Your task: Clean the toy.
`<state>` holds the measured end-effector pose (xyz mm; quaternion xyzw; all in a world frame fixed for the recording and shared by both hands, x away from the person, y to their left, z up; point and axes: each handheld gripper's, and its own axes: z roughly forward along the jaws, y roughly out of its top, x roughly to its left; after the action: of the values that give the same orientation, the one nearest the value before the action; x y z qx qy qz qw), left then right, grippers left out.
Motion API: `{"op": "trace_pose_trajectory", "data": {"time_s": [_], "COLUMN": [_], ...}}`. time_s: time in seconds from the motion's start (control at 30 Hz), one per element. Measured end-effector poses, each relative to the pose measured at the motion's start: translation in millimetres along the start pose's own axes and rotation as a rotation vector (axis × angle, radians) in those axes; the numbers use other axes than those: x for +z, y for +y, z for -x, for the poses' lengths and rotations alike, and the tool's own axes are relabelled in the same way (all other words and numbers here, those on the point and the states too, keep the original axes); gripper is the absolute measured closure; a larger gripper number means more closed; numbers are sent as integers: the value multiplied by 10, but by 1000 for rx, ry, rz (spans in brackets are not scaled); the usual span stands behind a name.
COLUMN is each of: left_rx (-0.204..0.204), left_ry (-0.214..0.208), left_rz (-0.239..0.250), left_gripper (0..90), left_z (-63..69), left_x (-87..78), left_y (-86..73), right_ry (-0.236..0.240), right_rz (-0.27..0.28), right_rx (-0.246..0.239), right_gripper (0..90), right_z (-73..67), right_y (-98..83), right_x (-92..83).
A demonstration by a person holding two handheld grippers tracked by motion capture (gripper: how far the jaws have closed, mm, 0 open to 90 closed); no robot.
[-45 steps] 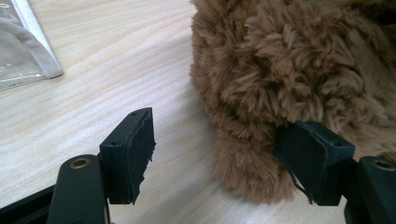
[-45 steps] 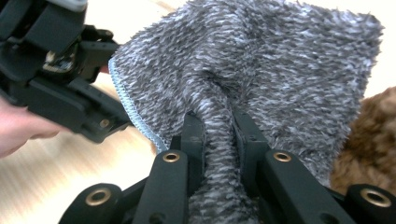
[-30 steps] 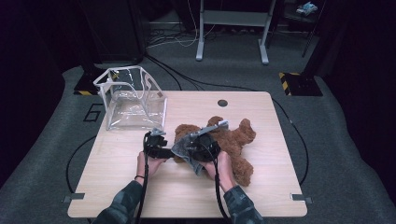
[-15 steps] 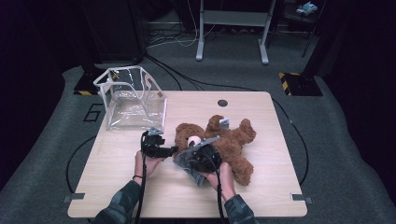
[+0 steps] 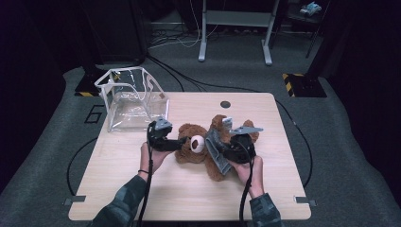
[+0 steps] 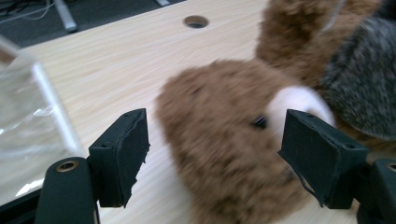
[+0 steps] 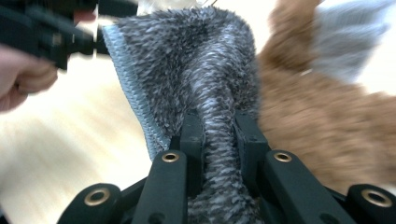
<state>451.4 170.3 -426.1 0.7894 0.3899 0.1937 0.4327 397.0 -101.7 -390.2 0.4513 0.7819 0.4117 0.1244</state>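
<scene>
On the table (image 5: 142,189), the right gripper (image 7: 218,122) pinches a grey cloth (image 7: 187,60); the left gripper (image 6: 212,140), fingers just opening wide, straddles the teddy bear (image 6: 219,140) head untouched.

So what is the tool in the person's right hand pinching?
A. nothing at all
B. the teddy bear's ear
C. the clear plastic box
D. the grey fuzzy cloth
D. In the right gripper view, the right tool has its jaws closed tight on a bunched fold of the grey fuzzy cloth, next to the brown teddy bear.
</scene>
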Motion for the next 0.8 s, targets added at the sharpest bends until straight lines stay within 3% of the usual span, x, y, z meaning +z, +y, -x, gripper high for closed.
{"op": "trace_pose_trajectory", "data": {"time_s": [0.2,0.3,0.37,0.43,0.53,0.63,0.7,0.8], "left_rx": [84,119,113,133,157,152,156,154], "left_ry": [-2,9,13,29,54,39,28,17], "left_rz": [-37,-72,-106,-125,-129,-110,-100,-101], "left_gripper": [191,184,193,186,217,322,371,418], "left_z": [308,375,405,428,469,455,450,445], "left_x": [240,334,424,495,581,576,574,541], "left_y": [133,134,94,34,-82,-121,-138,-132], "right_ry": [-127,-200,-264,-290,-331,-325,-321,-321], "right_rz": [84,124,119,87,3,-93,-90,-84], "right_rx": [-12,-43,-83,-109,-130,-96,-79,-83], "right_gripper": [771,772,772,772,770,764,766,776], "right_z": [111,111,90,83,121,216,261,242], "right_y": [133,216,263,274,225,113,28,39], "right_x": [-230,-334,-348,-276,-17,305,441,427]}}
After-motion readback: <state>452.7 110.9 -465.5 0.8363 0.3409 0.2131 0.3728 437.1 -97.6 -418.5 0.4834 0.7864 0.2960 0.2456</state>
